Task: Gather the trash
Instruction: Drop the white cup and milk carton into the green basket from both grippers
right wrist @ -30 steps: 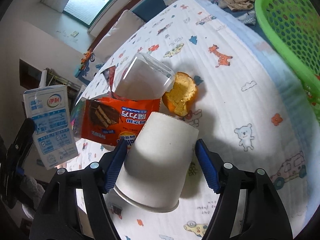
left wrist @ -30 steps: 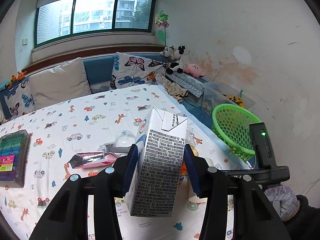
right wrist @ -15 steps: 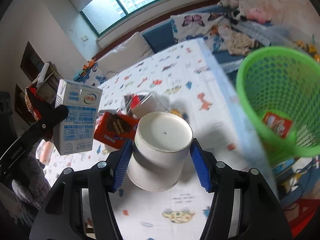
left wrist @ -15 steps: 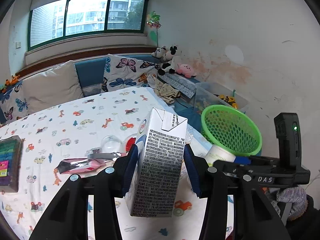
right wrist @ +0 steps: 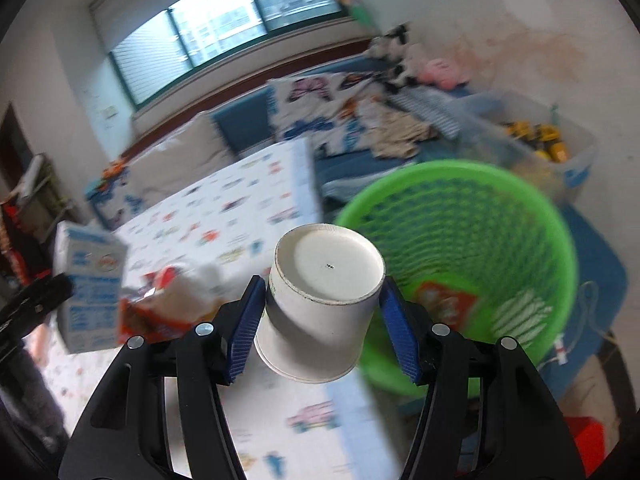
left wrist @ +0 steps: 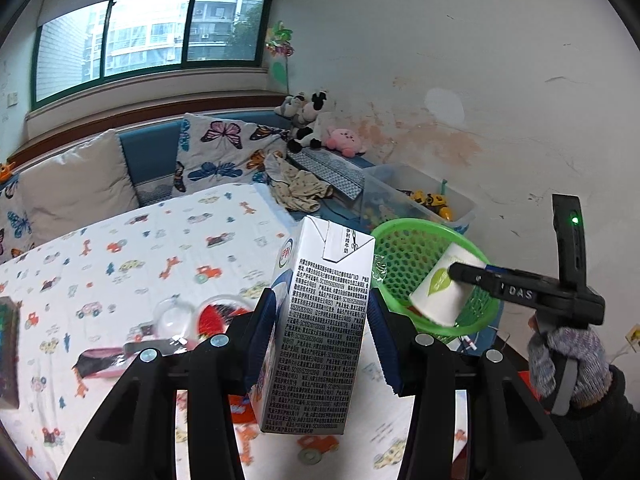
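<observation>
My left gripper [left wrist: 322, 336] is shut on a white milk carton [left wrist: 320, 328], held upright above the table; the carton also shows in the right wrist view [right wrist: 90, 284]. My right gripper [right wrist: 322, 320] is shut on a white paper cup [right wrist: 320, 304], bottom towards the camera, held over the near rim of the green mesh basket [right wrist: 532, 240]. In the left wrist view the cup [left wrist: 444, 292] hangs over the basket [left wrist: 400, 236]. An orange wrapper [right wrist: 446, 300] lies inside the basket.
The table with a cartoon-print cloth [left wrist: 120, 256] holds a pink wrapper [left wrist: 100, 362], a clear plastic lid [left wrist: 174, 316] and a red snack wrapper [right wrist: 148, 316]. A clear toy box [left wrist: 424, 196] stands behind the basket. A cushioned bench [left wrist: 152, 152] lines the window wall.
The right gripper has lifted the cup off the table and carried it right, over the basket's rim. The left gripper has moved right with the carton, towards the basket.
</observation>
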